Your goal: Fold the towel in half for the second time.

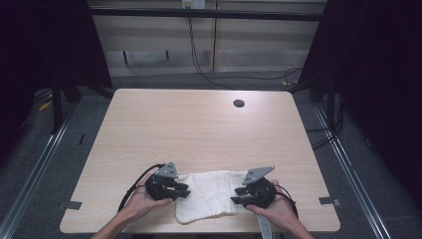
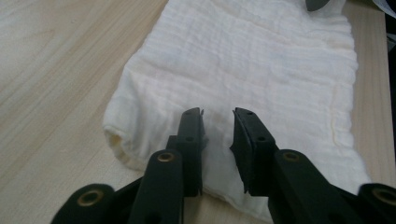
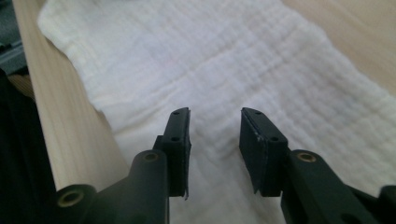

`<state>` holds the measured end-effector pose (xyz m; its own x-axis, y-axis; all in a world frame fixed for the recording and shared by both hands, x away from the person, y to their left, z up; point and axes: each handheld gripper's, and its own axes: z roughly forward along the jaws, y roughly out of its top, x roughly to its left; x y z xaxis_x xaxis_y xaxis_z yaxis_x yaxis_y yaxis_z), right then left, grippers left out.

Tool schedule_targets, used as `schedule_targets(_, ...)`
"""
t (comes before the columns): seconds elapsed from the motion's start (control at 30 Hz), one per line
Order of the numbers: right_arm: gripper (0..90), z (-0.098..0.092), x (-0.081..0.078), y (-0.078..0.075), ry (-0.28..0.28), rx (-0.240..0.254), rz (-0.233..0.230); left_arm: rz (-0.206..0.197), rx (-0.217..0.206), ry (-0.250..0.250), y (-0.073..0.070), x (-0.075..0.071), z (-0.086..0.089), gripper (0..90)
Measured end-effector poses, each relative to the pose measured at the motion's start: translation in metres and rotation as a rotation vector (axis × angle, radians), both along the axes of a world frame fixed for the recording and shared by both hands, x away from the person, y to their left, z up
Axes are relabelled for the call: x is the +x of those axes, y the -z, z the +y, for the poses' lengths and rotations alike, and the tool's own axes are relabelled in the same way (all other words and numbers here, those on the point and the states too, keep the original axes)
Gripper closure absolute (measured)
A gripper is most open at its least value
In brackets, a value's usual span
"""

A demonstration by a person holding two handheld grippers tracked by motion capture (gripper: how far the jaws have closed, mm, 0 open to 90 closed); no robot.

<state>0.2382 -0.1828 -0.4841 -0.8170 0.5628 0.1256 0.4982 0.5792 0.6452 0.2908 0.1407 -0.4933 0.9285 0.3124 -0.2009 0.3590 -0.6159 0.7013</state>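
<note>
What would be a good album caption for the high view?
Two hand-held grippers, left gripper and right gripper, poised open over the ends of a white cloth on a wooden table.

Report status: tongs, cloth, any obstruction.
Left tongs open over cloth. Right tongs open over its other end. Cloth flat near table edge, ungripped. Nothing obstructing.

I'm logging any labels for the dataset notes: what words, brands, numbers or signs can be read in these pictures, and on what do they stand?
None can be read.
The white cloth, the wooden table and the left gripper and right gripper bear no print or marking.
The small pale fitting on the back wall is too small to show any text.
</note>
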Motion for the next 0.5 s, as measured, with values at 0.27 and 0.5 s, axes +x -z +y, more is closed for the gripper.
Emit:
schedule_targets(0.27, 59.0, 0.021, -0.007, -0.012, -0.040, 0.049, -0.014, -0.068, -0.054, -0.097, -0.023, 0.014, 0.013, 61.4)
schedule_targets(0.5, 56.1, 0.045, -0.010, -0.029, -0.076, 0.057, -0.024, -0.052, -0.038, -0.164, -0.024, 0.046, 0.010, 59.8)
